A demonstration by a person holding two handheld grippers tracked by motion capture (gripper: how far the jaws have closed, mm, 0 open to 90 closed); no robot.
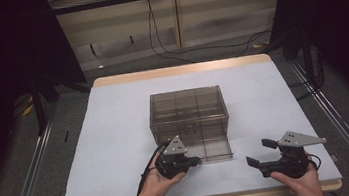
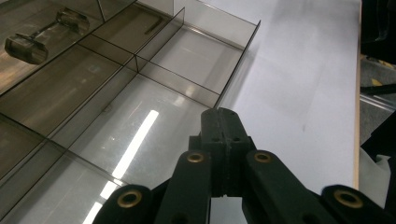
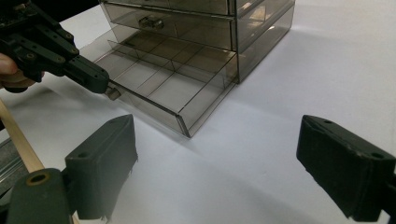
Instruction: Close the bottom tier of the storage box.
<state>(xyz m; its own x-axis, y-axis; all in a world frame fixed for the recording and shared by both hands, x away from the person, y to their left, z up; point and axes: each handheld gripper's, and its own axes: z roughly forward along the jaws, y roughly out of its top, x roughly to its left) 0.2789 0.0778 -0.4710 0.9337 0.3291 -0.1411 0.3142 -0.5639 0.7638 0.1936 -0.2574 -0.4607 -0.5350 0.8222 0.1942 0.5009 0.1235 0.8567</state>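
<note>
One drawer (image 3: 173, 88) of the cabinet (image 1: 188, 112) stands pulled out toward the person, empty. Left gripper (image 3: 100, 80) is clamped on the drawer's knob (image 3: 112, 93); judged step: drawing it open or about to push it back. Right gripper (image 1: 259, 154) idles right of the drawer, jaws wide. Table (image 1: 116, 135) beside the cabinet gives free room.
</note>
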